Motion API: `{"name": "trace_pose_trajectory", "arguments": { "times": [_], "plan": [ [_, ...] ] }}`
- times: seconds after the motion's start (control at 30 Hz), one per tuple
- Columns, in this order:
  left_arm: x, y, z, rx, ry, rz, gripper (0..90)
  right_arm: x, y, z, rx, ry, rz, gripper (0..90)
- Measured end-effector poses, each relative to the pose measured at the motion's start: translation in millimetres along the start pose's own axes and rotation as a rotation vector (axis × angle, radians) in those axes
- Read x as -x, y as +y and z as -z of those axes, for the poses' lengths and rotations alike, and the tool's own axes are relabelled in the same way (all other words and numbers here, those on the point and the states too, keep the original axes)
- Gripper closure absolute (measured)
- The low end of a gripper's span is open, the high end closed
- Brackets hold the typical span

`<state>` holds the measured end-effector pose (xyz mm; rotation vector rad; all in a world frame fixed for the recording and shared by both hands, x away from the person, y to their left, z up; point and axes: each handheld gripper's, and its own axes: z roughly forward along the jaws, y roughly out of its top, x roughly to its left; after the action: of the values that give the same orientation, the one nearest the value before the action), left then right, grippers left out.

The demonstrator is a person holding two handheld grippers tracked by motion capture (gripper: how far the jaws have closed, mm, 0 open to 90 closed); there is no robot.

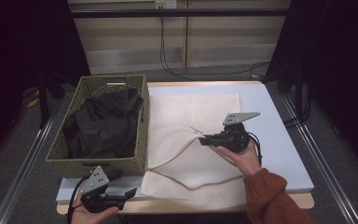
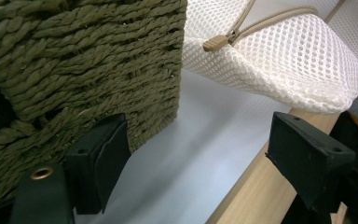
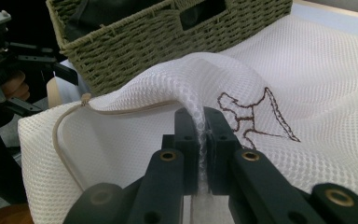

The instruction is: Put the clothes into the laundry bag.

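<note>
A white mesh laundry bag (image 1: 200,140) with a tan zipper lies flat on the table beside a woven green basket (image 1: 140,140) that holds dark clothes (image 1: 105,126). My right gripper (image 1: 205,139) is shut on the bag's upper layer by the zipper edge and lifts it into a ridge; in the right gripper view the mesh (image 3: 200,154) is pinched between the jaws beside a brown embroidered figure (image 3: 251,116). My left gripper (image 1: 129,192) stands open at the table's front edge, below the basket. Between its jaws lie the basket corner (image 2: 98,70) and the bag's corner with the zipper pull (image 2: 214,43).
The table top (image 1: 279,140) is pale with a wooden front edge (image 2: 261,182). Metal rails run along the floor on both sides. Cables hang behind the table by a wooden wall panel.
</note>
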<state>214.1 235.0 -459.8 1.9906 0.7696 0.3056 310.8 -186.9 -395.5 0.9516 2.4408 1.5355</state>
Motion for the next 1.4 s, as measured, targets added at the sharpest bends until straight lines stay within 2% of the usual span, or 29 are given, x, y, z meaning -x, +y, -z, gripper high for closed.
{"name": "trace_pose_trajectory", "arguments": {
  "times": [0.23,0.27,0.33,0.5,0.53,0.63,0.67,0.73,0.87,0.93,1.07,1.17,1.27,1.33,1.4],
  "plan": [
    [0.2,0.7,1.2,-0.001,0.0,0.0,20.4,1.3,4.9,-1.6,0.034,0.008,-0.01,87.3],
    [1.5,1.7,3.2,0.011,0.01,-0.005,21.4,1.3,5.4,-1.9,0.031,0.009,-0.008,87.3],
    [2.3,3.5,6.4,0.038,-0.018,0.011,23.7,1.4,5.7,-1.2,0.032,0.01,-0.006,87.4],
    [6.4,10.2,14.0,0.075,-0.006,0.008,25.2,2.0,3.8,-3.1,0.026,0.015,-0.013,87.3],
    [7.6,11.9,15.7,0.091,-0.016,0.012,25.9,1.8,3.8,-3.4,0.023,0.016,-0.01,87.2],
    [10.3,18.5,20.6,0.097,-0.018,-0.013,26.9,1.9,2.9,-3.6,0.017,0.019,-0.01,87.2],
    [10.9,20.4,21.6,0.106,-0.027,-0.005,27.7,2.2,2.6,-3.6,0.017,0.02,-0.011,87.2],
    [11.6,24.2,23.7,0.108,-0.048,-0.016,31.0,2.6,1.9,-3.8,0.015,0.023,-0.012,87.2],
    [12.4,33.3,25.2,0.11,-0.048,-0.028,29.3,2.5,0.8,-5.2,0.01,0.029,-0.008,87.3],
    [12.3,38.2,27.1,0.107,-0.038,-0.04,28.8,2.0,0.7,-6.2,0.007,0.031,-0.004,87.4],
    [10.8,48.0,34.9,0.145,-0.03,-0.047,28.6,2.2,0.8,-6.0,0.006,0.031,-0.001,87.6],
    [3.7,55.7,38.7,0.14,-0.006,-0.047,27.5,2.9,0.8,-5.4,0.009,0.029,-0.006,87.6],
    [-2.8,63.0,43.0,0.16,0.002,-0.045,27.2,2.2,0.8,-5.8,0.008,0.029,-0.002,87.5],
    [-5.8,68.5,45.2,0.154,0.043,-0.048,26.8,2.2,0.7,-6.7,0.006,0.028,-0.001,87.5],
    [-12.3,74.5,44.5,0.136,0.031,-0.041,25.3,2.1,0.7,-7.4,0.0,0.024,-0.002,87.5]
  ]
}}
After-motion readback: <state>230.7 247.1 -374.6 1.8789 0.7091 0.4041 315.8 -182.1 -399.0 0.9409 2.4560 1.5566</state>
